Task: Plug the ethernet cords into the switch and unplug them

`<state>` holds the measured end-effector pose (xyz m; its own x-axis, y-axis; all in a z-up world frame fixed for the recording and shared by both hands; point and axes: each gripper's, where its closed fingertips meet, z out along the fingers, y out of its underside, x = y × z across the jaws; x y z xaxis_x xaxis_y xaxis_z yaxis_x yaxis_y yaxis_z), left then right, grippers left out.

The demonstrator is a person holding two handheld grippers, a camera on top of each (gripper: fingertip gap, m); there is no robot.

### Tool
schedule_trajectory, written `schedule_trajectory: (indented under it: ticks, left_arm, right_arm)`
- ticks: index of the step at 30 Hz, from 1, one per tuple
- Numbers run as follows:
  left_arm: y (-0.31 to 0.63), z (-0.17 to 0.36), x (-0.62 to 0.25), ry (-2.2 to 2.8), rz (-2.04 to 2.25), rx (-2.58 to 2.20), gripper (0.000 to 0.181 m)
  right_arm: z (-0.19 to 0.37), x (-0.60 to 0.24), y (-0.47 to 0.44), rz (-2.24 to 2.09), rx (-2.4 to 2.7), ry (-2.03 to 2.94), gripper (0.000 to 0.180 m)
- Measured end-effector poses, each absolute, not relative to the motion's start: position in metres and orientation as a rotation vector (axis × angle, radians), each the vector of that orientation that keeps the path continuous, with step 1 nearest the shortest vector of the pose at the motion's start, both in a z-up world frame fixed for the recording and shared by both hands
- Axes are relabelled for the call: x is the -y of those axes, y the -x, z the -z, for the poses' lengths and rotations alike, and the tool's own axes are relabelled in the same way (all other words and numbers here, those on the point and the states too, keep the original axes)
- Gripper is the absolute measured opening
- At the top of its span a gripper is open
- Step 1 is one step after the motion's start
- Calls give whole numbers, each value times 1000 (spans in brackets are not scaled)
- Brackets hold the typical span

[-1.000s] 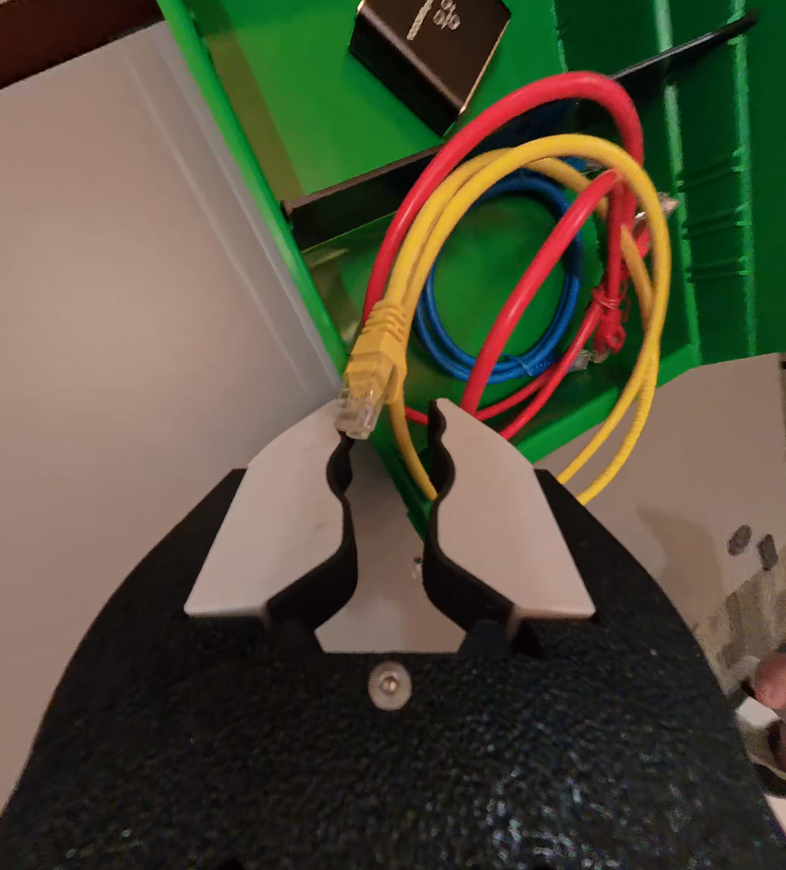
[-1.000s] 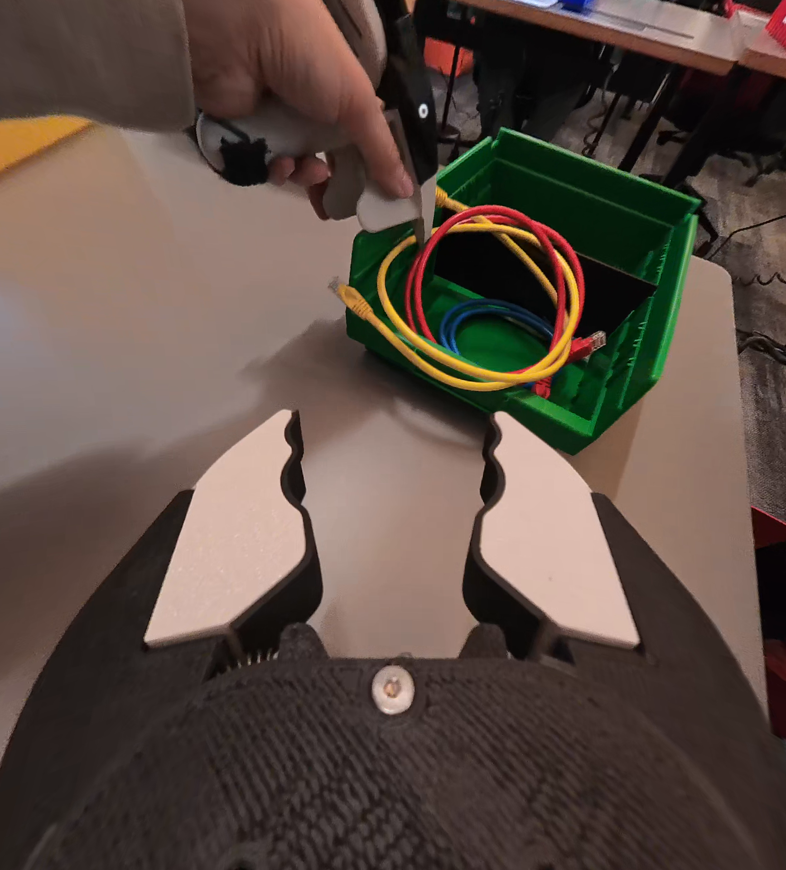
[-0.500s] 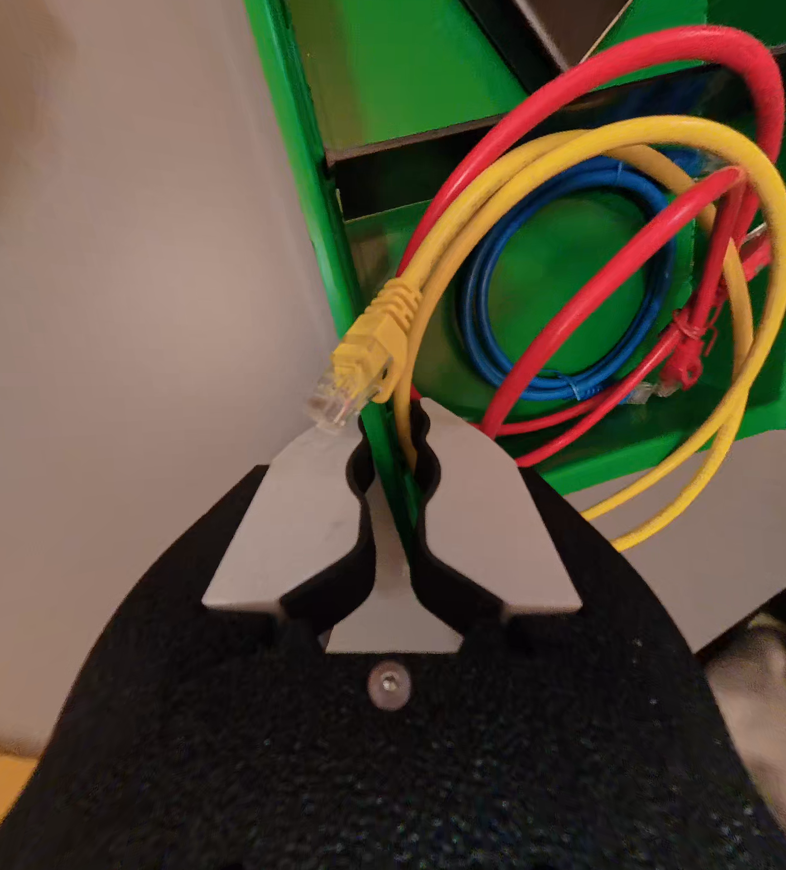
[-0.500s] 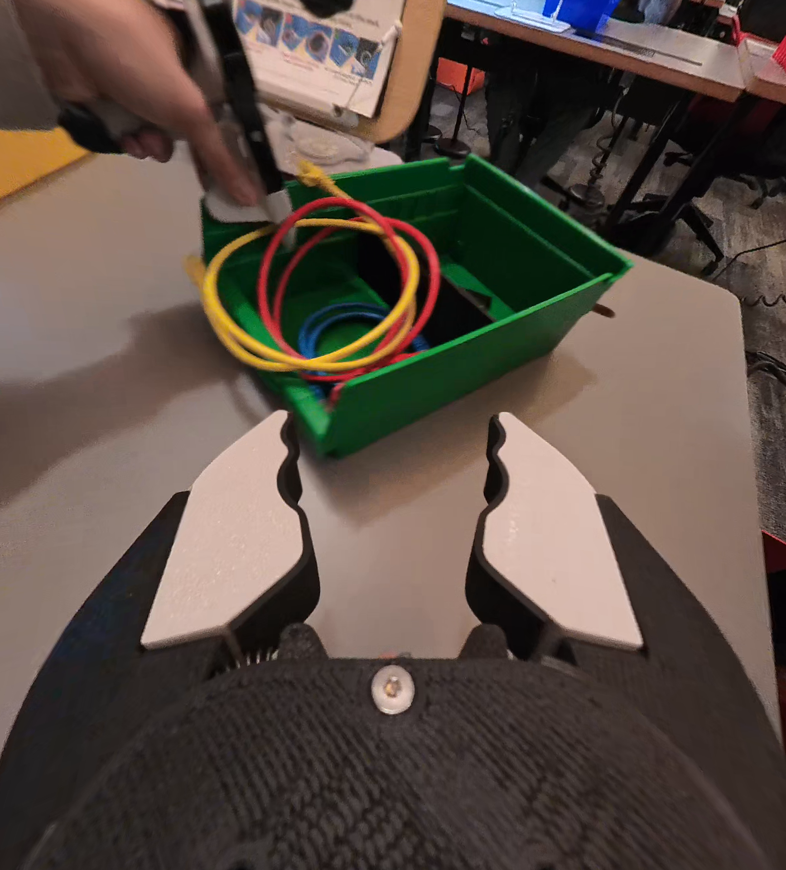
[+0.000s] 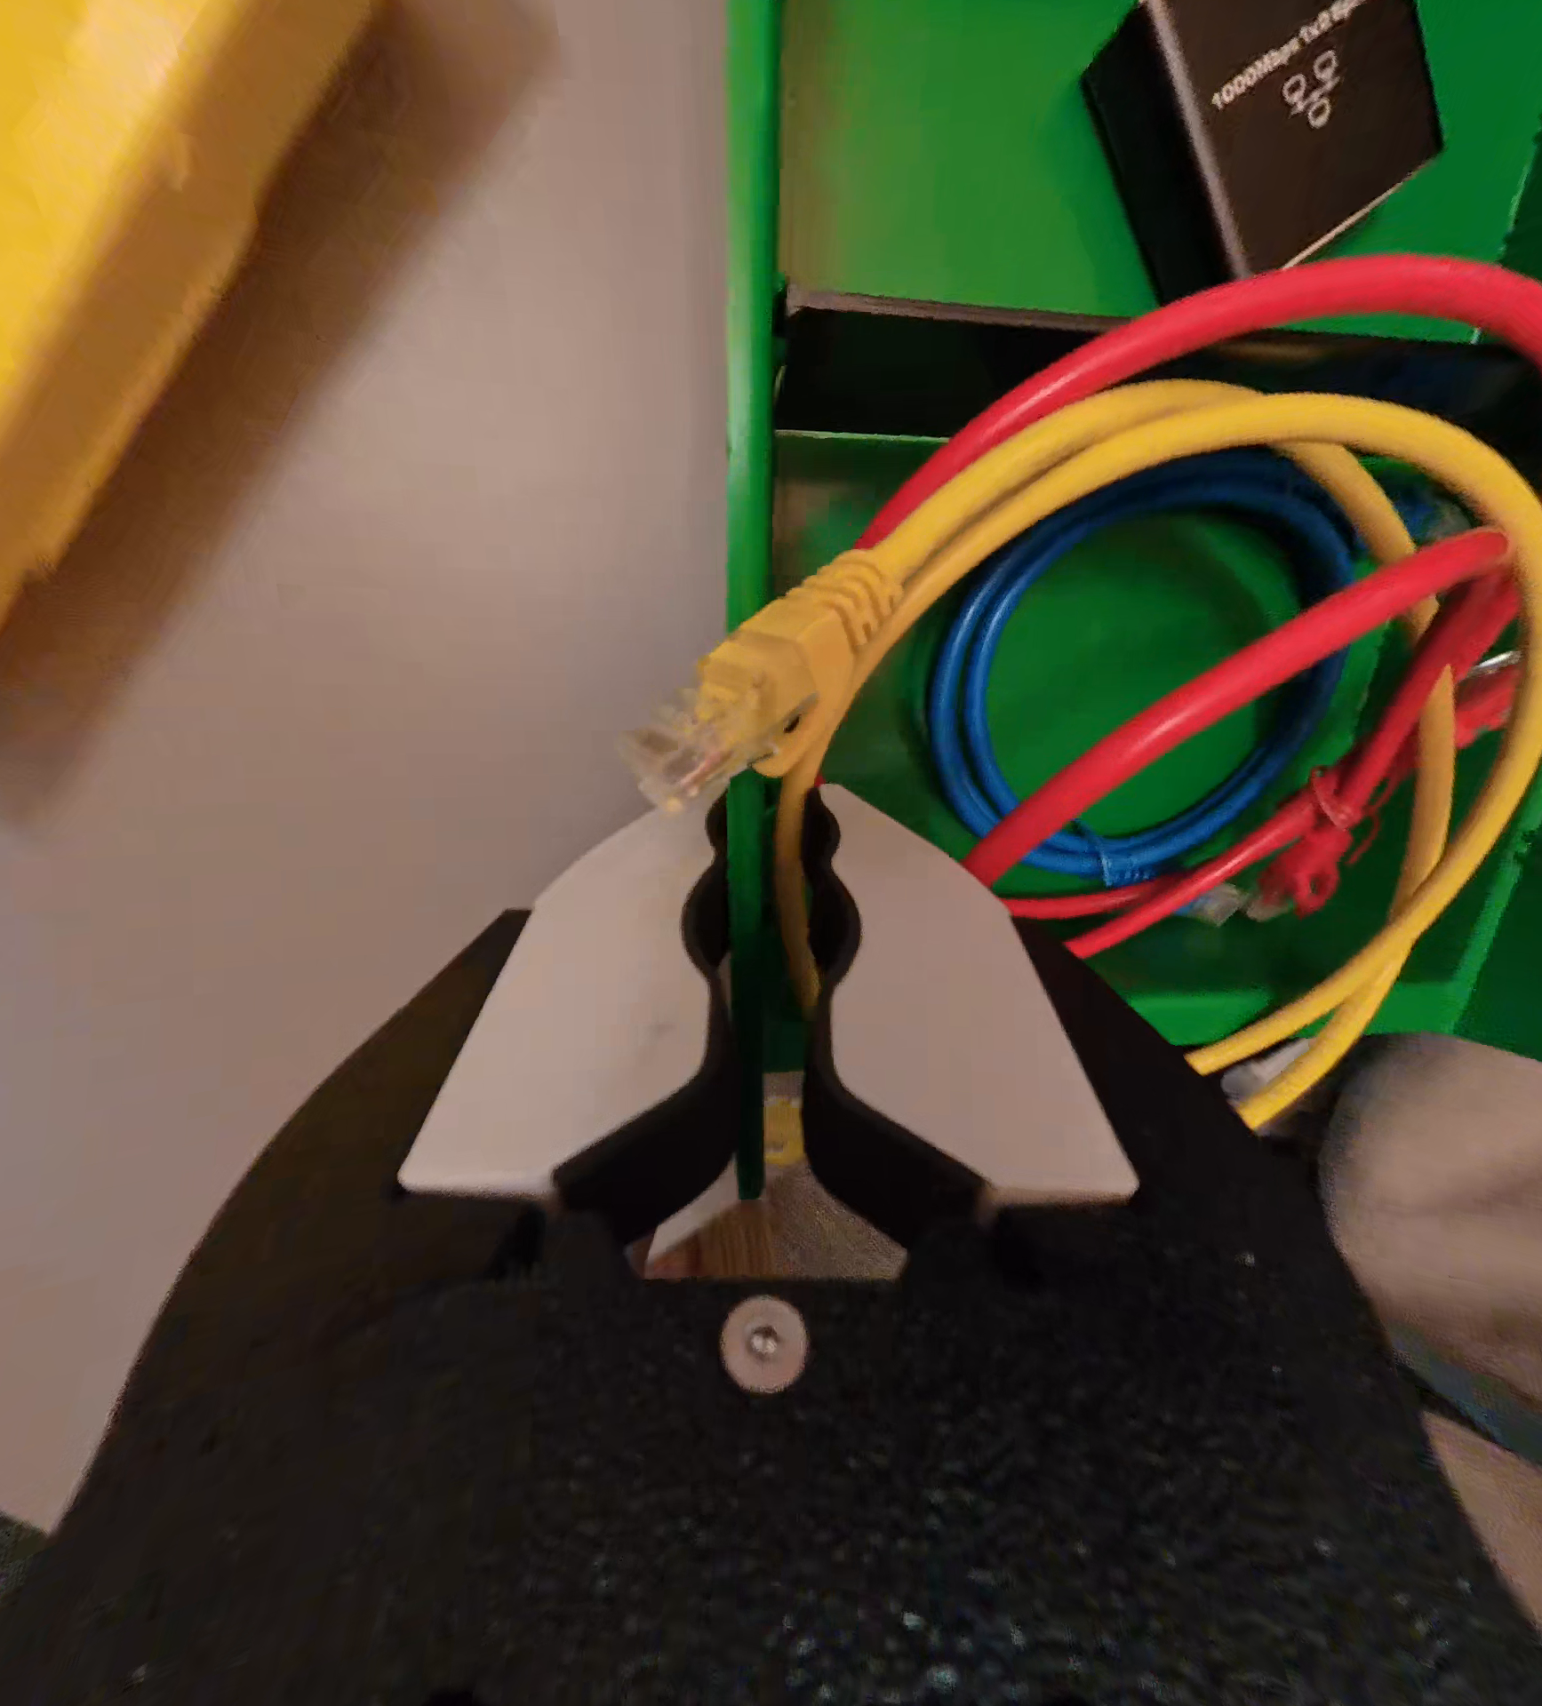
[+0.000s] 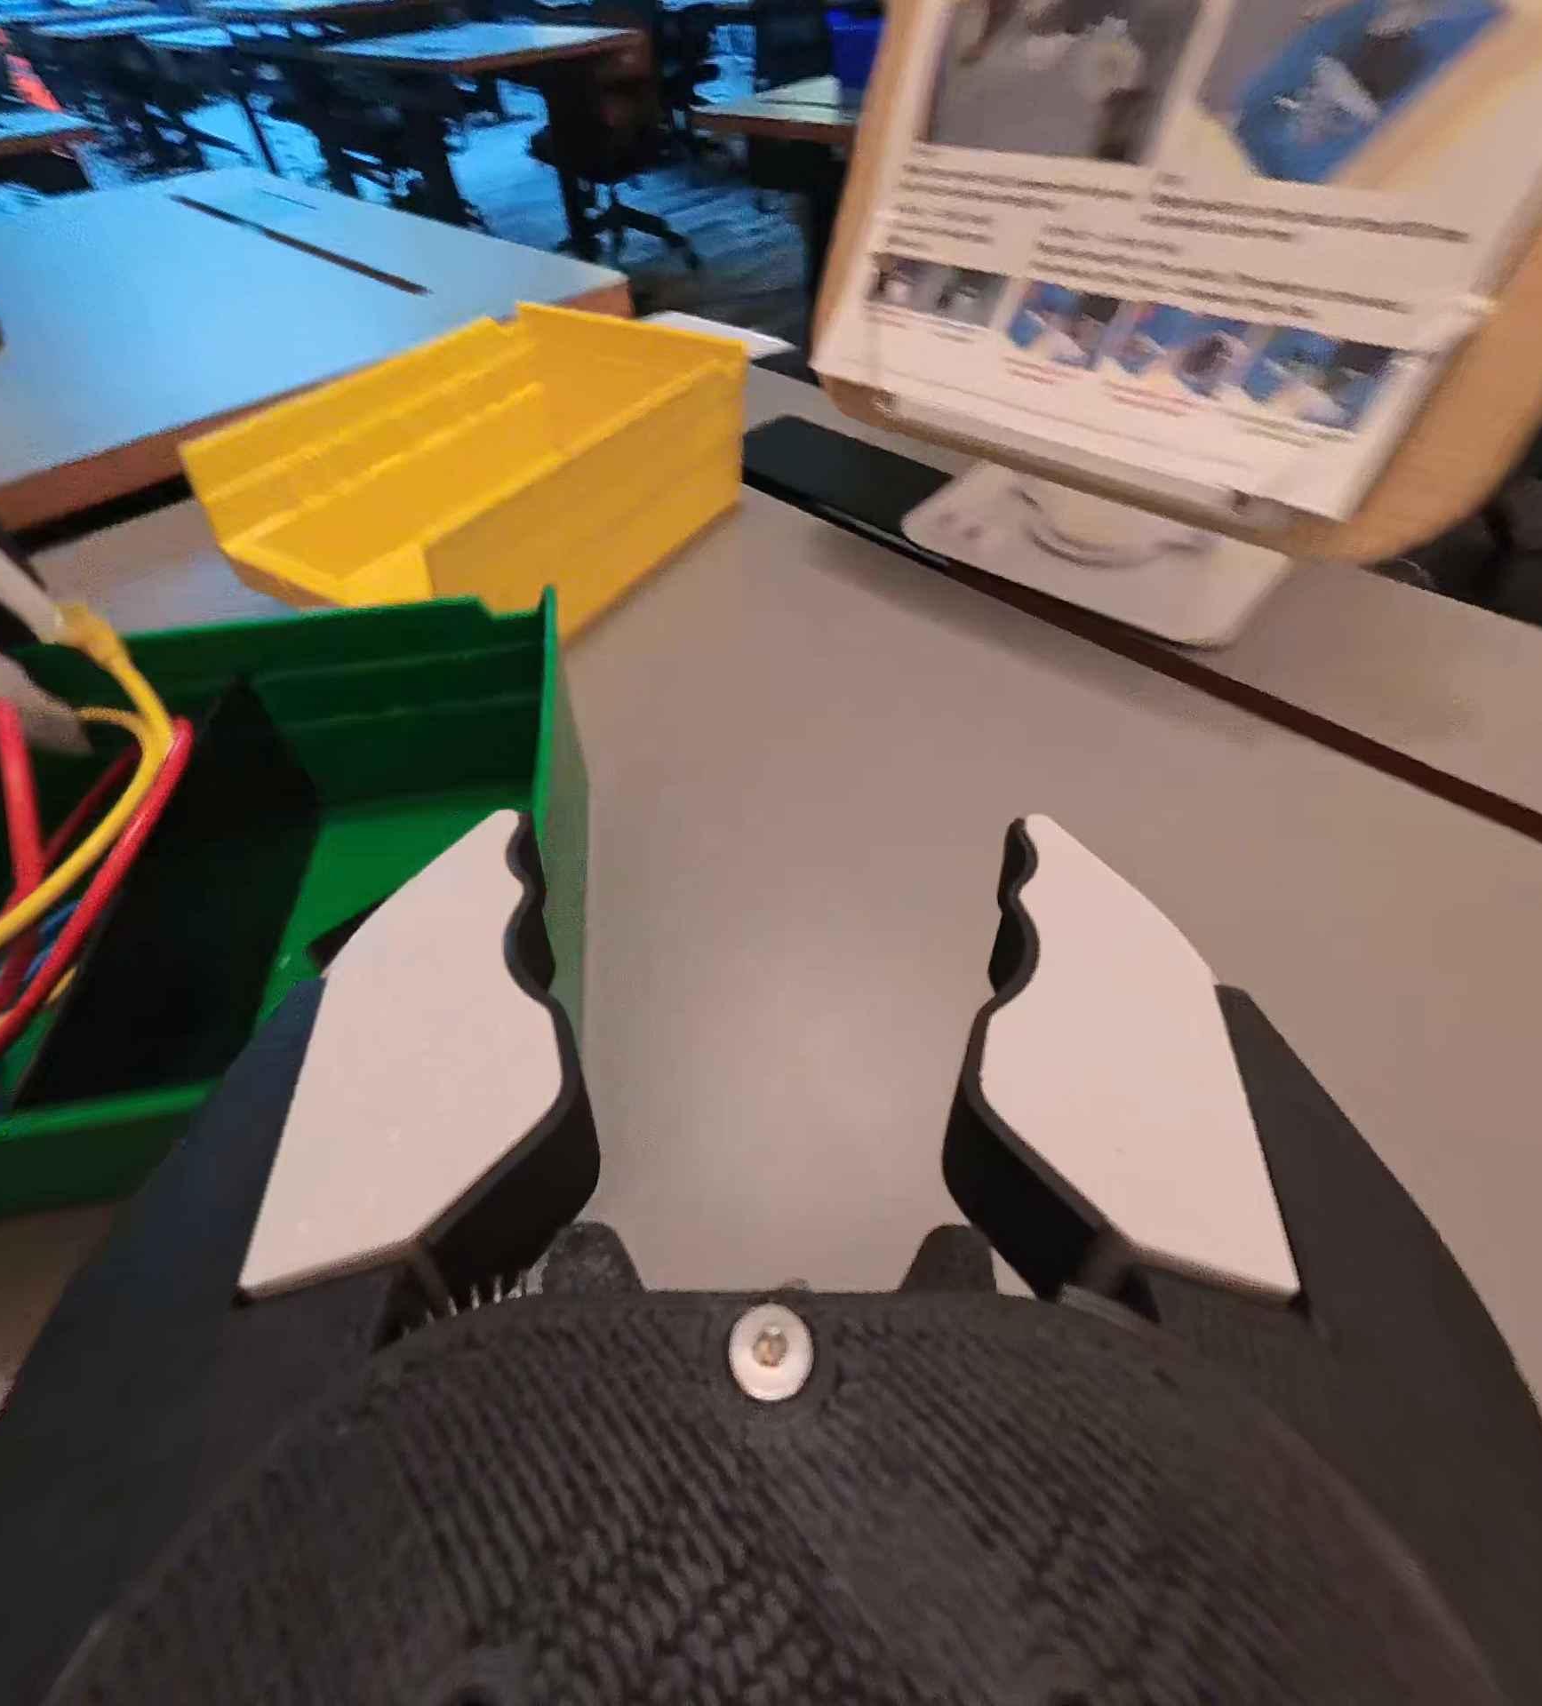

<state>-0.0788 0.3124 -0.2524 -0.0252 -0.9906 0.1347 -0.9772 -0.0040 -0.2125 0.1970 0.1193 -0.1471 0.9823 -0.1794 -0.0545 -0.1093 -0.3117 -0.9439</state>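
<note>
Barely begun: the left gripper (image 5: 771, 822), at frame centre, pinches the yellow cord (image 5: 1247, 434) over the green bin (image 5: 753, 369), the switch (image 5: 1256, 129) upper right has no cord plugged in, and the right gripper (image 6: 771, 859) gapes empty.

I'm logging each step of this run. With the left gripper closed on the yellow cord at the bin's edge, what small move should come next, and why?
Probably lift the left gripper a little, drawing the yellow cord up out of the green bin. Its loops lie tangled with the red cord over the blue cord, and the switch sits beyond the divider.
</note>
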Motion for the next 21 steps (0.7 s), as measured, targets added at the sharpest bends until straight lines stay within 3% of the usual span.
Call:
schedule_trajectory:
  ticks: [9, 15, 17, 18, 21]
  left_arm:
    - [240, 252, -388, 2447, 350, -1839, 12]
    - [322, 251, -436, 2650, 282, -1566, 12]
    - [344, 251, -450, 2706, 261, -1473, 12]
    - [353, 251, -457, 2728, 261, -1425, 12]
    - [373, 251, -476, 2780, 255, -1306, 12]
  right_arm:
    - [168, -353, -108, -210, -77, 2017, 97]
    - [228, -427, -102, -97, -180, 2185, 92]
    - [248, -434, -102, -59, -133, 2261, 81]
    - [256, -434, -99, -65, -79, 2302, 61]
    - [257, -427, -116, 15, -70, 2334, 44]
